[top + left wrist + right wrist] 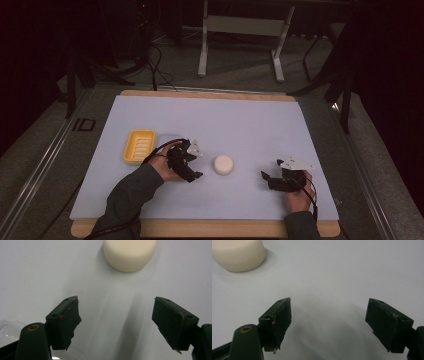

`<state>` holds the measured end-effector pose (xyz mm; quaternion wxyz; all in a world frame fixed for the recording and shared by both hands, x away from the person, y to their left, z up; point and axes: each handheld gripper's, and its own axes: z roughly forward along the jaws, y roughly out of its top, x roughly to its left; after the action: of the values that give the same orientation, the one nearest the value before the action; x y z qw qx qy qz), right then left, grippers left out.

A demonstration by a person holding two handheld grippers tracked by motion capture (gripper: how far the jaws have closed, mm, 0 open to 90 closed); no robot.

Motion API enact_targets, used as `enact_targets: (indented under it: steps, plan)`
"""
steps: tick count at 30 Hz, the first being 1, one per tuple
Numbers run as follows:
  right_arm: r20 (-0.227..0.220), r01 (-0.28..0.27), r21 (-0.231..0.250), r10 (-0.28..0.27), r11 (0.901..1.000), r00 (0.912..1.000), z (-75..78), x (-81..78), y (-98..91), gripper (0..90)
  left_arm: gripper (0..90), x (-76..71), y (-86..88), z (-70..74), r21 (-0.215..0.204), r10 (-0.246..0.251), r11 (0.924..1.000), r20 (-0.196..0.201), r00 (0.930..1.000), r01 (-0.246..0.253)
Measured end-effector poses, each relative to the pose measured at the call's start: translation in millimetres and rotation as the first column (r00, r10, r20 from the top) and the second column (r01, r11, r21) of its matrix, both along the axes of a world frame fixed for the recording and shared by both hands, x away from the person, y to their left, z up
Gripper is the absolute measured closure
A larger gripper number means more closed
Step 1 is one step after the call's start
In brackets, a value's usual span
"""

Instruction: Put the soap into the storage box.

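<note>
A: Where does the soap sit?

B: The round cream soap bar (223, 165) lies flat on the white mat (240, 120) that covers the desk, roughly midway between the mat's left and right edges and nearer its front edge than its back edge. Nothing touches it.

A: And from the tongs' own cameras?

B: In the left gripper view the bar (130, 253) lies at the top, ahead of the jaws and a little toward the right one, with bare mat between. In the right gripper view it (238, 255) sits in the top left corner, off to the side of the jaws.

A: What are the tongs doing?

B: The left gripper (192, 170) is just beside the bar on its left, jaws spread wide with nothing between them. The right gripper (267, 180) is well apart from the bar, toward the mat's front right corner; its jaws are also spread wide and hold nothing. Each is held by a hand, the left hand (165, 165) in a dark green sleeve.

A: Anything else on the desk?

B: A yellow ribbed soap dish (139, 146) near the mat's left edge, empty, just beside the left hand.
</note>
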<state>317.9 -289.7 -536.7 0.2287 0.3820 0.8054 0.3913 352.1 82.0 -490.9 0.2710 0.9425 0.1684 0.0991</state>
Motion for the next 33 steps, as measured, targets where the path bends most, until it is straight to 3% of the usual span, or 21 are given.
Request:
enact_targets:
  steps: [33]
  plan:
    - [0.010, -0.006, 0.004, 0.006, 1.0000, 0.9999, 0.3, -1.1, -0.3, 19.5, 16.7, 11.7, -21.6, -0.9, 0.006, -0.017, 0.9998, -0.007, 0.9998, 0.017]
